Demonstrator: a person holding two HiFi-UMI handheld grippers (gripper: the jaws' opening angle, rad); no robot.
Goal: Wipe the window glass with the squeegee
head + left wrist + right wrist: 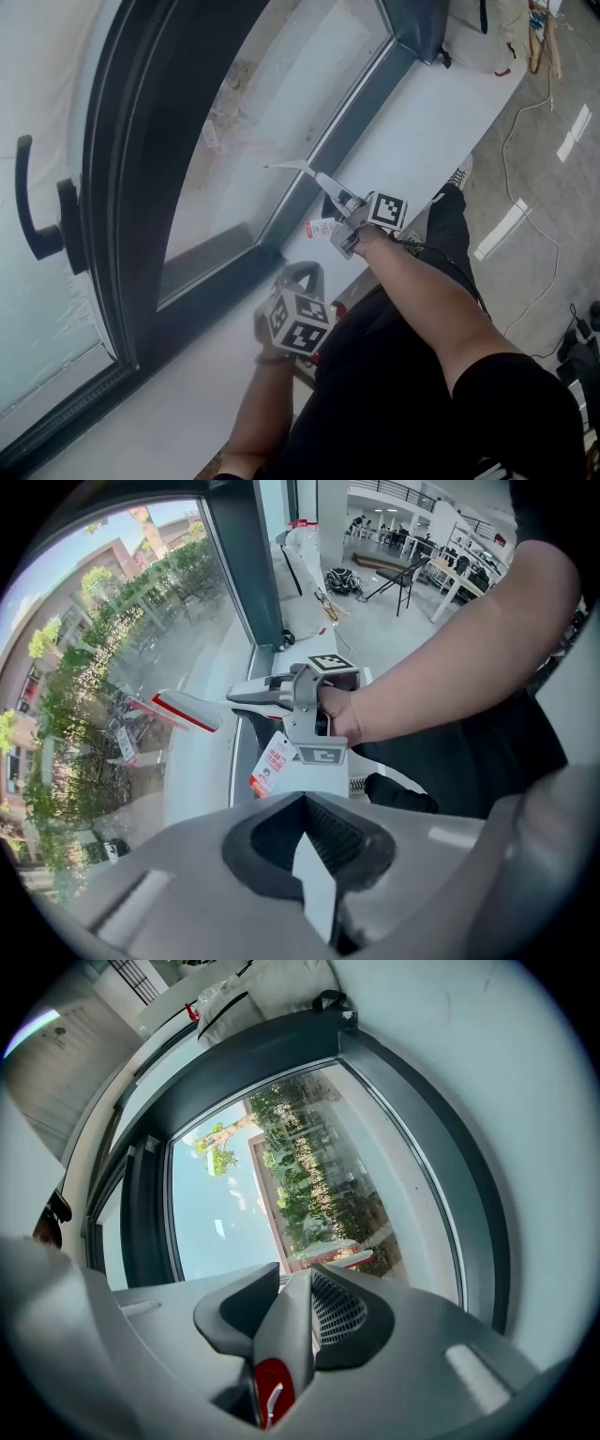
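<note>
The right gripper (295, 1283) has its jaws squeezed tight on the grey handle of the squeegee (286, 1335). The squeegee's blade, with its red edge, reaches out to the window glass (272, 112), low down near the dark frame (141, 141). A small red and white tag (270, 766) hangs under the handle. The left gripper (314, 855) has its jaws pressed together with nothing in them. It sits lower, over the white ledge (422, 103).

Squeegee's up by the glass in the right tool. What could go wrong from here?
1. The right tool clamps the squeegee only near the handle's end, so pressing on the window glass may twist it in the jaws.
2. The paper tag dangling from the handle could snag or smear across the pane.
</note>
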